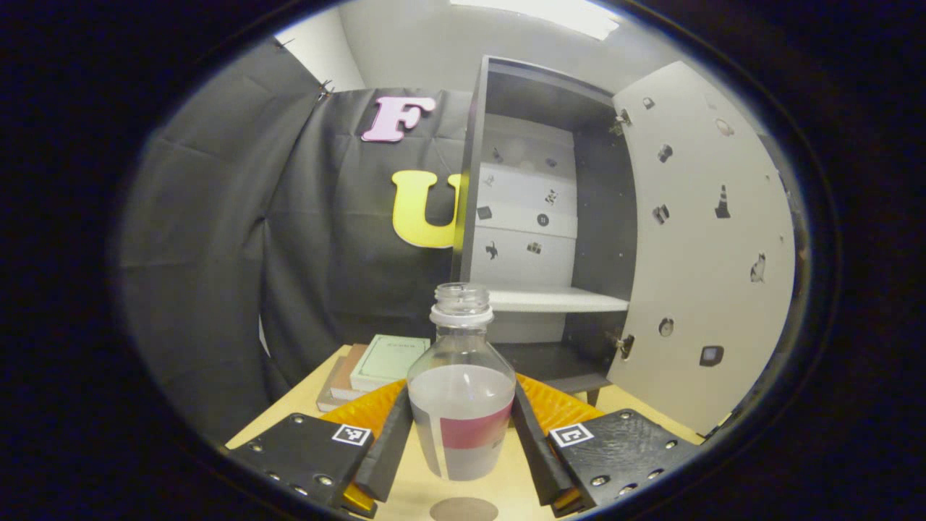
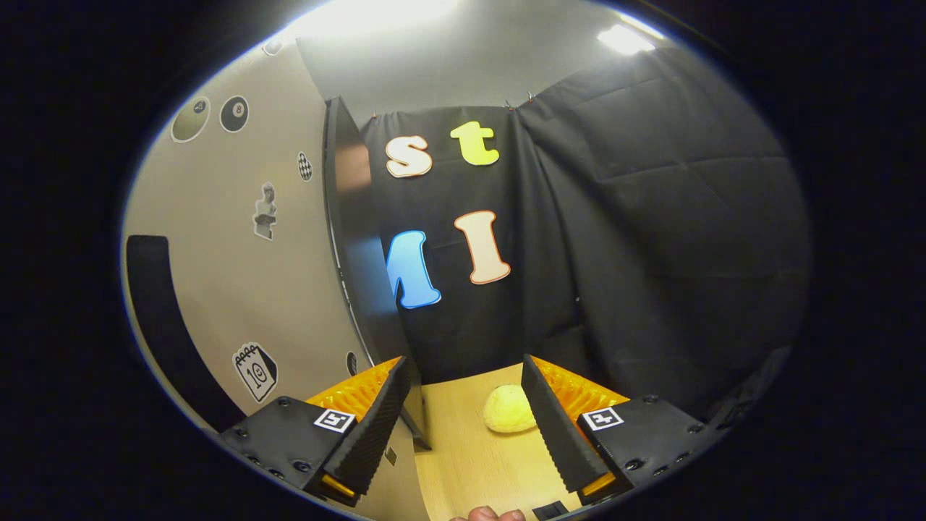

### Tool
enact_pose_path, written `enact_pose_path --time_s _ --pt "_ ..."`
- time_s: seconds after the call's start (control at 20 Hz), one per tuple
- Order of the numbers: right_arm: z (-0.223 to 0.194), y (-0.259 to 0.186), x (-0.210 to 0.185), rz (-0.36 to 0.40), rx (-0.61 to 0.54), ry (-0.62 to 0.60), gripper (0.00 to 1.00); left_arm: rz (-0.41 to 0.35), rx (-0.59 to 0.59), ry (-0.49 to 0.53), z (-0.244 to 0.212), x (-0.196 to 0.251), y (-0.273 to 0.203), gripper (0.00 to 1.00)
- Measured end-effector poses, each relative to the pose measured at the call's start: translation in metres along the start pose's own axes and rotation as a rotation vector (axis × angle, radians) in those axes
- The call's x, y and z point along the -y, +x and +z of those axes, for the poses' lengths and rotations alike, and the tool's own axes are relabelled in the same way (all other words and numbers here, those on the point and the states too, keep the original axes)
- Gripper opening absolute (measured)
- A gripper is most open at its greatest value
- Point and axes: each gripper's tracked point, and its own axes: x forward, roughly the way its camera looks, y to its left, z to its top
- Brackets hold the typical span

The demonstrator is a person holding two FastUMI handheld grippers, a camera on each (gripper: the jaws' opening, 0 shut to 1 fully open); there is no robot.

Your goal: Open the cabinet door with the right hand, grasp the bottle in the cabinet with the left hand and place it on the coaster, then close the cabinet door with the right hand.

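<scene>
In the left gripper view I have the bottle [image 1: 461, 383] upright between my left gripper [image 1: 461, 441], both ribbed fingers [image 1: 387, 452] pressed against its rounded sides. It is clear plastic, uncapped, with a threaded neck and a collar ring, and it carries a label with a pale band and a red patch; I can't make out any liquid inside. Just under the gripper, at the near edge, a round brown coaster [image 1: 464, 509] lies on the light wooden table [image 1: 304, 398], and I can't tell whether the bottle's base touches it. Ahead and to the right of the gripper stands the cabinet [image 1: 539, 217], dark-walled with a pale shelf and sticker-dotted back panel, its compartments bare. Its flat white door [image 1: 705, 246] hangs open to the right. Ahead to the left lie stacked books [image 1: 376, 365].

In the right gripper view my right gripper [image 2: 463, 427] has its serrated fingers apart, grasping nothing. The door's sticker-covered outer face [image 2: 239, 275] stands close on its left, and a rounded, bumpy yellow object [image 2: 509, 409] sits on the table between and beyond the fingers.
</scene>
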Motion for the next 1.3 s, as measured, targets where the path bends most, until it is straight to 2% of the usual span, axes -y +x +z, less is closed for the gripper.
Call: enact_pose_path --time_s 0.05,0.1,0.25,0.35,0.65,0.95,1.0,1.05,1.15,1.2,1.25,1.3 --pt "0.000 -0.002 0.000 -0.004 0.024 -0.011 0.92 0.001 -0.008 0.026 -0.014 0.001 -0.002 0.72" --pt "0.001 -0.003 0.002 -0.013 0.040 -0.030 0.98 -0.002 -0.027 0.043 -0.030 0.003 -0.004 0.72" --pt "0.000 -0.005 0.001 -0.029 0.071 -0.090 0.98 -0.009 -0.058 0.053 -0.075 0.012 -0.011 0.75" --pt "-0.001 -0.007 0.003 -0.040 0.100 -0.089 0.98 -0.002 -0.071 0.040 -0.100 0.015 -0.014 0.76" --pt "-0.017 -0.011 0.010 -0.088 0.036 -0.035 0.98 0.039 -0.103 0.059 -0.160 0.017 -0.009 0.75" --pt "-0.023 -0.011 0.014 -0.112 -0.002 -0.002 0.98 0.020 -0.114 0.061 -0.179 0.026 -0.010 0.72" --pt "-0.023 -0.012 0.015 -0.114 0.001 0.006 0.98 0.017 -0.118 0.067 -0.180 0.027 -0.012 0.77" --pt "-0.025 -0.011 0.015 -0.116 0.000 0.015 0.93 0.009 -0.124 0.077 -0.181 0.029 -0.014 0.73" --pt "-0.031 -0.011 0.014 -0.113 -0.010 0.031 0.92 -0.006 -0.137 0.096 -0.184 0.030 -0.015 0.76" --pt "-0.034 -0.012 0.015 -0.112 -0.015 0.035 0.98 -0.013 -0.142 0.099 -0.183 0.029 -0.013 0.75" --pt "-0.038 -0.011 0.016 -0.112 -0.022 0.038 0.98 -0.018 -0.148 0.098 -0.183 0.030 -0.012 0.76" --pt "-0.042 -0.013 0.017 -0.114 -0.030 0.041 0.92 -0.018 -0.157 0.091 -0.182 0.029 -0.012 0.76"
